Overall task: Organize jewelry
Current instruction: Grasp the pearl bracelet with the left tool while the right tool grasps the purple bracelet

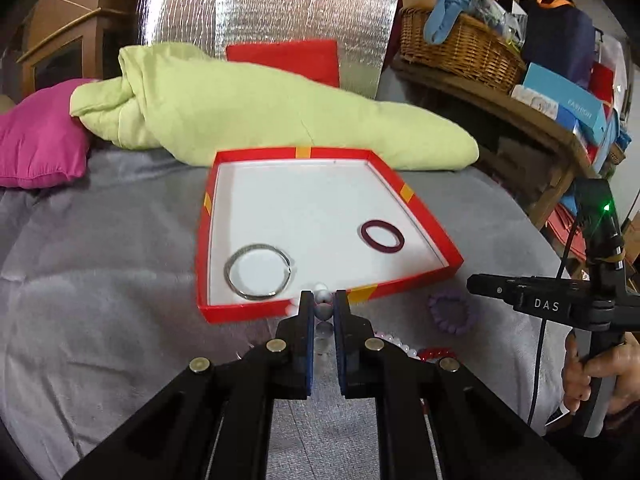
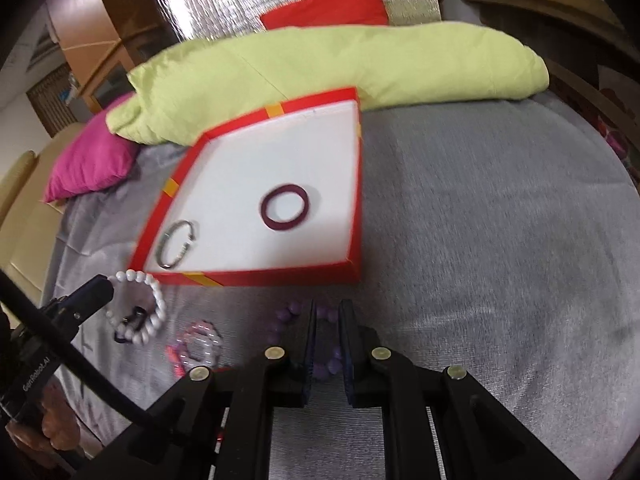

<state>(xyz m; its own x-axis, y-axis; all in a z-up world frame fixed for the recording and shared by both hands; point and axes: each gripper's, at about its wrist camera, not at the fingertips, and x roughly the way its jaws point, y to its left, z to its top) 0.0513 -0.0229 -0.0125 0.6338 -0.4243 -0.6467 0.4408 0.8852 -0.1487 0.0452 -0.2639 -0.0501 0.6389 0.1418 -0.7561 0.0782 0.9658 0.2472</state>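
A red tray with a white floor (image 1: 420, 216) (image 2: 354, 208) lies on the grey cover. In it are a silver bangle (image 1: 259, 266) (image 2: 176, 245) and a dark red ring band (image 1: 382, 236) (image 2: 285, 207). My left gripper (image 1: 323, 307) is shut on a white pearl bracelet (image 1: 322, 310) (image 2: 138, 308) and holds it just before the tray's near wall. My right gripper (image 2: 327, 312) (image 1: 504, 288) is shut around a strand of the purple bead bracelet (image 2: 332, 364) (image 1: 450, 314) on the cover. A pink and clear bracelet (image 2: 200, 346) and a red one (image 1: 436, 354) lie nearby.
A light green folded blanket (image 1: 248, 108) (image 2: 320, 68) lies behind the tray, with a magenta pillow (image 1: 40, 136) (image 2: 92, 160) at the left. A wooden bench with a wicker basket (image 1: 460, 48) and boxes stands at the right.
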